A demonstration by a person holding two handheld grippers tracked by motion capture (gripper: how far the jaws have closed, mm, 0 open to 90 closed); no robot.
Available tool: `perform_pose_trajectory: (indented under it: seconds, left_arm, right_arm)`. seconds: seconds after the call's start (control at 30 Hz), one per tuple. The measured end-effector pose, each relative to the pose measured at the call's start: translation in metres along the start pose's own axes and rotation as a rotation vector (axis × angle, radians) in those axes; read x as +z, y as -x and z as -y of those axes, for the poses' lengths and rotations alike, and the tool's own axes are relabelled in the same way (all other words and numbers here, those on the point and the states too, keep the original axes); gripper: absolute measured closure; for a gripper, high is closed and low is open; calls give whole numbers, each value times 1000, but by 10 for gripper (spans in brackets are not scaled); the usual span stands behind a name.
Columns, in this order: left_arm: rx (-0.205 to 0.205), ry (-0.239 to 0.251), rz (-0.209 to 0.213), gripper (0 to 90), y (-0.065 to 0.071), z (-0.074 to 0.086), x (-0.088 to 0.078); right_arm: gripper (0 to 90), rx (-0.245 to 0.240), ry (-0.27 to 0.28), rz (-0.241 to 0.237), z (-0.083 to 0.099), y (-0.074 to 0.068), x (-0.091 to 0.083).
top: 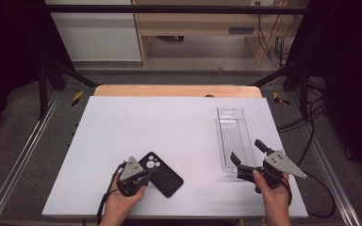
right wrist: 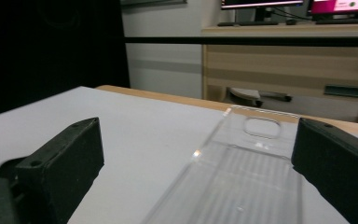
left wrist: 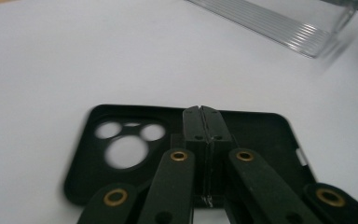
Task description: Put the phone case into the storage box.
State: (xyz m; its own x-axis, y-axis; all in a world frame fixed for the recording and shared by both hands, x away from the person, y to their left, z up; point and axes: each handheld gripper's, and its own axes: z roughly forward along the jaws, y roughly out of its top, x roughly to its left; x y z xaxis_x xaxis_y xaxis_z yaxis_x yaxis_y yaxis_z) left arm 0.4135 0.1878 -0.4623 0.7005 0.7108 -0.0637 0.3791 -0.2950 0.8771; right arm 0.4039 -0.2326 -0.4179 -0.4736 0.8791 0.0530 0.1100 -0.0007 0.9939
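Note:
A black phone case point(top: 166, 179) with round camera holes lies inside-up near the front of the white table point(top: 146, 122). My left gripper point(top: 152, 173) is shut, and its joined tips sit over the middle of the case point(left wrist: 261, 128), with nothing pinched between them point(left wrist: 201, 112). Whether they touch the case I cannot tell. A clear plastic case point(top: 233, 134) lies lengthwise at the right. My right gripper point(top: 246, 150) stands open at its near end. In the right gripper view, the clear case point(right wrist: 242, 177) runs forward between the wide-spread jaws point(right wrist: 198, 140), untouched.
The clear case's ribbed end point(left wrist: 284, 28) shows at the top right of the left gripper view. Metal rails point(top: 19, 160) flank the table, and cables point(top: 311, 136) trail at the right. A wooden desk point(top: 207, 23) stands beyond the far edge.

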Motion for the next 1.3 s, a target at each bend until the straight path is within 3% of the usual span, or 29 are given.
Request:
perform_pose_trajectory:
  seconds: [0.13,0.23,0.37,0.47,0.63,0.73,0.83,0.93,1.1,1.3]
  left_arm:
    - [-10,66,-80,900,-21,-2,-27]
    - [19,107,-150,900,-34,-6,-48]
    - [15,136,-206,900,-52,-1,-72]
    - [-14,130,-229,900,-63,9,-84]
    - [-51,130,-226,900,-72,22,-96]
    - [-59,133,-226,900,-72,24,-97]
    - [-62,138,-228,900,-70,25,-96]
    - [-48,149,-235,831,-69,23,-93]
    - [-65,199,-242,709,-70,24,-95]
    - [-115,222,-261,398,-74,24,-92]
  right_arm:
    - [30,-23,15,-17,-7,-22,5]
    - [37,-23,19,-25,-13,-40,10]
    - [58,4,9,-36,-16,-61,18]
    - [60,-9,-20,-40,-12,-73,25]
    - [84,11,-94,-75,-9,-91,34]
    - [84,0,-209,-89,-3,-102,43]
    - [87,-29,-262,-118,3,-112,47]
    - [85,-31,-288,-138,6,-117,49]
    - [80,-36,-355,-168,9,-124,54]
    - [64,-57,-414,-217,15,-136,60]
